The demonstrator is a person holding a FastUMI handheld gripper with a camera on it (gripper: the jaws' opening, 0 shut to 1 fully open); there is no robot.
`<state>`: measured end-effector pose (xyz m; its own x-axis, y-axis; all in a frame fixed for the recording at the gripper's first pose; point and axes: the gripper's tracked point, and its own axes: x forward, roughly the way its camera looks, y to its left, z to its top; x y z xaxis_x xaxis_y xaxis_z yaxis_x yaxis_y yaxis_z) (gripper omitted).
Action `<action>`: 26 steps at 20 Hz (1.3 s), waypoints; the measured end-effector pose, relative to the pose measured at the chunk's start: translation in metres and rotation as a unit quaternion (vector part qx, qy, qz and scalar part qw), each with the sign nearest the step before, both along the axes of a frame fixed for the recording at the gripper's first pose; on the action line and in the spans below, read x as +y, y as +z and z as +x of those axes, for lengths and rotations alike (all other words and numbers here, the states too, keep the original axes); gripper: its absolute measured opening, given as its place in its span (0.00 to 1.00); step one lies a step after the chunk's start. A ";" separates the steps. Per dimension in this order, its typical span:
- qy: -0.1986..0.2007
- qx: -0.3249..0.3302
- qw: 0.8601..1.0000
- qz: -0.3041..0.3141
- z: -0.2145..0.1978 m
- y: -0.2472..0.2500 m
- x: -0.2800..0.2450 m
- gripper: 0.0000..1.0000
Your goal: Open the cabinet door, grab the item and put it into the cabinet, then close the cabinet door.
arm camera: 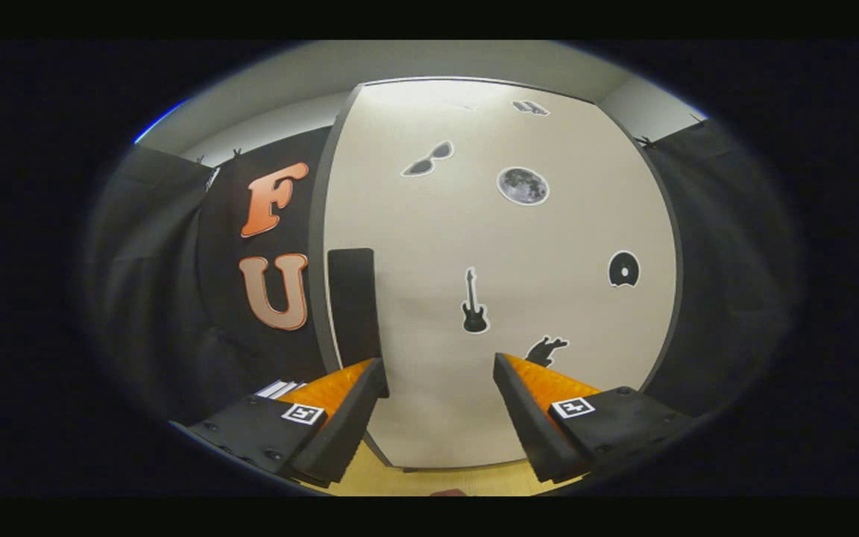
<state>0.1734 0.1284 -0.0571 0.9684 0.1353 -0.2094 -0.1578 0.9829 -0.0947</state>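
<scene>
The cabinet door [496, 298] stands shut and squarely ahead of the gripper [441, 373], its pale face carrying small stickers: sunglasses [428, 160], a moon [523, 186], a guitar [474, 304] and a notched black disc [623, 269]; the dark upright handle [353, 302] sits close to the door's left edge, its long axis vertical, and from the gripper it lies up and to the left, just above and beyond the left finger's tip, near but whether it touches I cannot tell; the fingers stand well apart with nothing between them, only the bare lower part of the door showing in the gap, and the right finger's tip points just under a small dark animal sticker [546, 349], to the right of the guitar; the door's foot meets a light wooden surface [429, 481] below the fingers; left of the door and low down, beside the left finger, the corner of some pale flat thing [280, 388] peeks out, too little of it to name, so whether that is the item to be stowed is unclear, and the item itself I cannot place; a shut door with an empty gripper before it fits both a door yet to be pulled open and a door closed again with the item inside, and nothing here settles which; if the handle is what matters, the relation that counts is this sideways offset, the handle left of the gap's centre line and upright, across the line the two fingers close along
</scene>
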 end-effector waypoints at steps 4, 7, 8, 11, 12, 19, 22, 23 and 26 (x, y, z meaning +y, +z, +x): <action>0.001 0.007 1.000 0.004 -0.002 0.001 0.000 0.95; 0.011 0.011 1.000 0.014 -0.010 0.000 -0.001 0.96; 0.013 0.011 1.000 0.016 -0.015 0.001 -0.004 0.96; 0.009 0.004 1.000 0.020 -0.034 0.006 -0.022 0.95; 0.006 0.003 1.000 0.021 -0.041 0.008 -0.031 0.96; -0.014 -0.021 0.999 0.044 -0.091 0.023 -0.099 0.95; -0.015 -0.030 0.998 0.051 -0.111 0.029 -0.127 0.95; -0.011 -0.032 0.998 0.055 -0.119 0.031 -0.134 0.95; -0.006 -0.043 0.998 0.055 -0.140 0.037 -0.156 0.97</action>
<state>0.0339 -0.0277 -0.0204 0.9837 0.1416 -0.1104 -0.1423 0.9898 0.0015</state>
